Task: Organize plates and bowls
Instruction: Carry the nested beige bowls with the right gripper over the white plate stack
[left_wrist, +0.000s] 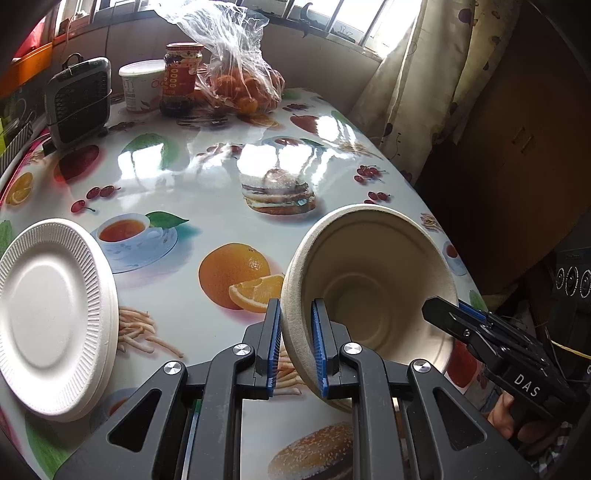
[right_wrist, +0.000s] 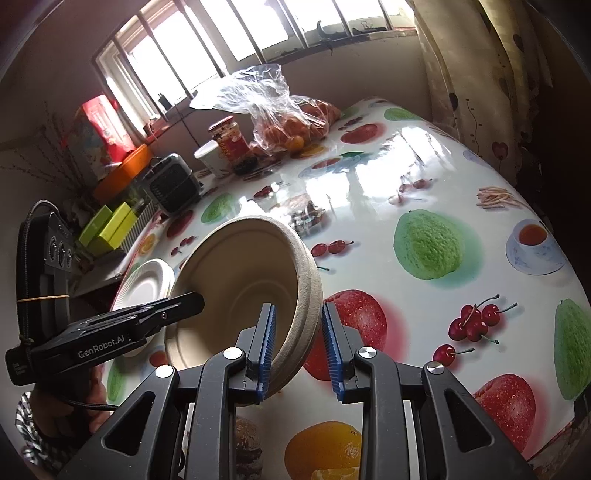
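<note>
Holding the bowl (left_wrist: 369, 280) level, both tongs — left (left_wrist: 295, 347), right (right_wrist: 297, 347) — clamping its rim, carry toward the plates (left_wrist: 55, 314) at nine o'clock.

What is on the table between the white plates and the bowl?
Nothing real: in the left wrist view, only bare printed tablecloth lies between the white plates and the bowl.

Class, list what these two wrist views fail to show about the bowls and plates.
- Bowl count: nested rims in right wrist view, number unclear.
- Plate stack: left wrist view, cut by the frame edge; right wrist view, partly behind the bowl.
- Bowl's underside: faces away in both views.
</note>
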